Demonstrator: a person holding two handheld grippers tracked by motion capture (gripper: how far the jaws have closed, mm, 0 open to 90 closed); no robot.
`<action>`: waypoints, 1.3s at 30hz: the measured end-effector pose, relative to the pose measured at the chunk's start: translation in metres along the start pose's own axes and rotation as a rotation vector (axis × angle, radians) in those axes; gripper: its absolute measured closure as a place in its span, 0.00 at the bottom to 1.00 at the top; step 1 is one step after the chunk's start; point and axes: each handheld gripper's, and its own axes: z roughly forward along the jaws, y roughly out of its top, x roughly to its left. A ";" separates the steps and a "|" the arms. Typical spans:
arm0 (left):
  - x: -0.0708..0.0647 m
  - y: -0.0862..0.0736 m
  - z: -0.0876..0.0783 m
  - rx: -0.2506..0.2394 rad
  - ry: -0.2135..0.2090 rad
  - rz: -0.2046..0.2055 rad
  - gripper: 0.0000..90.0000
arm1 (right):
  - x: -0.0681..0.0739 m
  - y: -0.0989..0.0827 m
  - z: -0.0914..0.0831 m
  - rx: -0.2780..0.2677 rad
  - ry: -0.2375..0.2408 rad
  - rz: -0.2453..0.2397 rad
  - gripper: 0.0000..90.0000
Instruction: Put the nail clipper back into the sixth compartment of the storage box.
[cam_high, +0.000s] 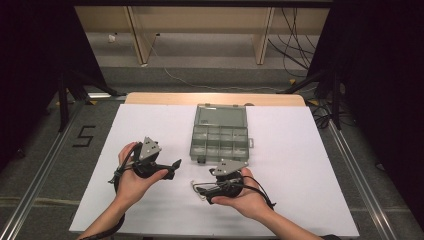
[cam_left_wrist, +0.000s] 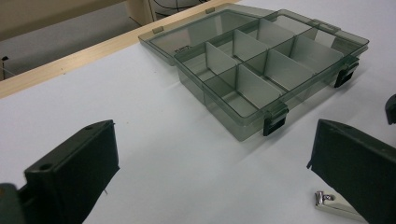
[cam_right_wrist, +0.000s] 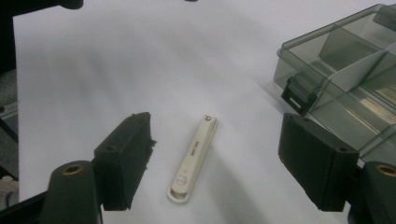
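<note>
A: Where is the thing you are after?

B: The nail clipper (cam_right_wrist: 192, 161) lies flat on the white sheet of the bench (cam_high: 150, 125), in the lower middle of the right claw's view, straight between my right claw's jaws. From above it sits at lower centre, mostly under my hand.

A: And that claw?

B: My right claw (cam_right_wrist: 215, 163) stands wide, one jaw on either side of the clipper, neither touching it. I judge I'm lined up to close across its narrow width.

A: Which way does it point?

B: In that view its long axis runs from lower left to upper right, slightly tilted; the rounded pale end is nearest me, the metal cutting end points away, towards the top of the frame.

A: Why hold it like that?

B: With the jaws straddling the long axis, a squeeze should catch the slim sides rather than the ends.

A: The other claw?

B: My left claw (cam_left_wrist: 210, 163) is wide and empty, resting at lower left of the high view, facing the open compartment box (cam_high: 220, 137) at centre. The lid lies back flat and the empty cells face up, likely ready to take the clipper.
</note>
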 end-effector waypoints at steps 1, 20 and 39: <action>0.000 0.000 0.000 -0.002 0.001 -0.003 0.00 | 0.000 0.000 0.002 0.008 0.003 0.000 0.31; 0.002 0.000 -0.001 0.003 0.016 -0.010 0.01 | 0.009 0.006 0.052 0.152 -0.047 -0.037 0.54; 0.003 0.000 -0.001 0.001 0.022 -0.004 0.01 | 0.012 0.006 0.059 0.200 -0.062 -0.048 0.72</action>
